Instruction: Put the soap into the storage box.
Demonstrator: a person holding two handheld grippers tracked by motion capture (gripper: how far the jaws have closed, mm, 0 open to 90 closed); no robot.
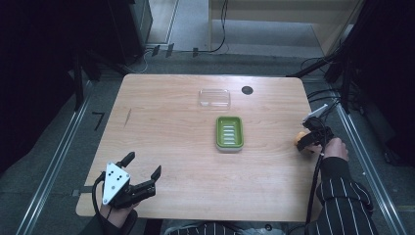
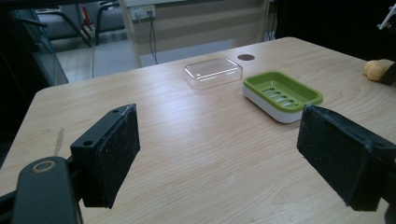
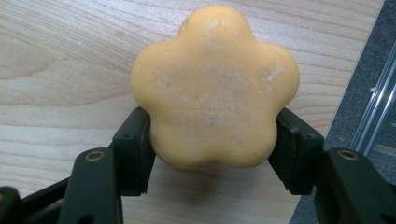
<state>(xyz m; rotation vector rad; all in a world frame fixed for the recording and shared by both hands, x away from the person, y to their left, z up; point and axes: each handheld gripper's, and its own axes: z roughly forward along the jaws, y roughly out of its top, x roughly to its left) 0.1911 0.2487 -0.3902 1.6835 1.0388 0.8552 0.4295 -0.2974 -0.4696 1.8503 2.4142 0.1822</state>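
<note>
Orange flower-shaped soap, lying flat, is clamped by the right hand-held gripper; left hand-held gripper gapes wide.

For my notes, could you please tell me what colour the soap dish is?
The soap dish is green over a white base, best seen in the left gripper view.

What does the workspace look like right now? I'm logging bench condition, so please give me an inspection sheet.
Surface: wooden table, a dark streak near its left side.
Job's things: green soap dish mid-table; clear lid lying apart behind it; orange flower-shaped soap at the right edge.
Clutter: nothing seen.
Grippers: left gripper open, near the front-left corner; right gripper shut on the soap.
Cables: one trails from each gripper; more on the floor.
Surroundings: grey floor, metal rails, dark racks.
</note>
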